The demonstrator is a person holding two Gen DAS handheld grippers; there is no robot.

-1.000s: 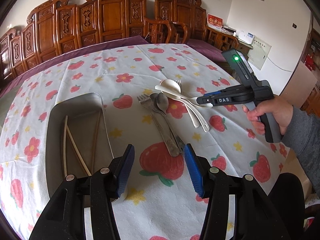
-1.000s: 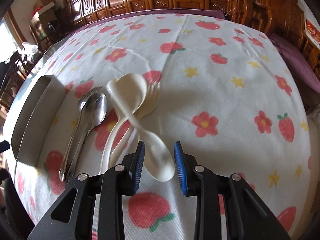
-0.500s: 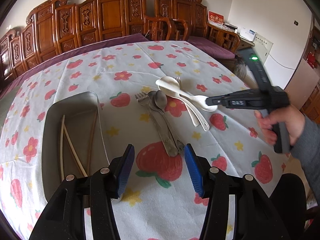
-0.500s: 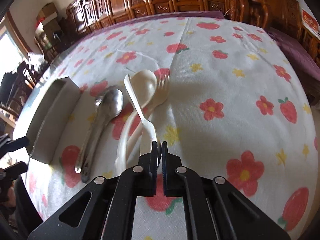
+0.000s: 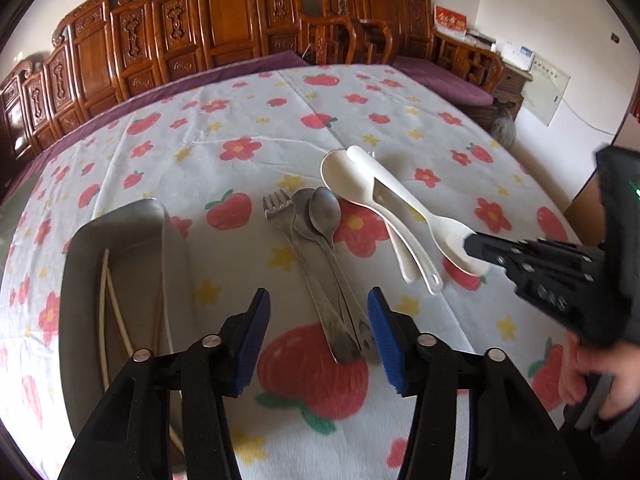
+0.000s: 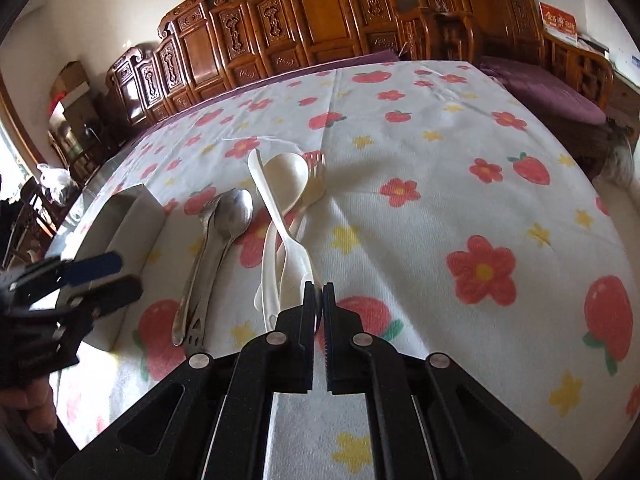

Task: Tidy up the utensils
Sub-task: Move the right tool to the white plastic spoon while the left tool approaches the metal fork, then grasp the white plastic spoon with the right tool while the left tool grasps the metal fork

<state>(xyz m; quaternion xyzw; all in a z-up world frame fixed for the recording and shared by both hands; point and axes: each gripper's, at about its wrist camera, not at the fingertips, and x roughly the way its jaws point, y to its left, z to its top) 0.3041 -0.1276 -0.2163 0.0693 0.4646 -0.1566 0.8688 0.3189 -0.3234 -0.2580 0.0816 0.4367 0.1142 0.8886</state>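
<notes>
My right gripper (image 6: pixel 318 292) is shut on the bowl end of a cream plastic spoon (image 6: pixel 276 212) and holds it raised above the cloth; it also shows in the left wrist view (image 5: pixel 404 208), with the right gripper (image 5: pixel 472 246) at its near end. Under it lie another cream spoon (image 5: pixel 344 176) and a cream fork (image 6: pixel 314 188). A metal fork (image 5: pixel 280 210) and metal spoons (image 5: pixel 325 210) lie side by side. My left gripper (image 5: pixel 318 320) is open and empty, hovering over the metal handles. The steel tray (image 5: pixel 156 216) at the left holds chopsticks (image 5: pixel 106 304).
A strawberry-and-flower tablecloth (image 5: pixel 240 148) covers the round table. Carved wooden chairs (image 5: pixel 224 12) line the far side. The tray also shows at the left of the right wrist view (image 6: pixel 132 216). The table edge falls off at the right (image 5: pixel 532 168).
My right gripper shut on the cream spoon's bowl end and lifted it off the cloth. My left gripper moved in closer over the metal utensils and stays open.
</notes>
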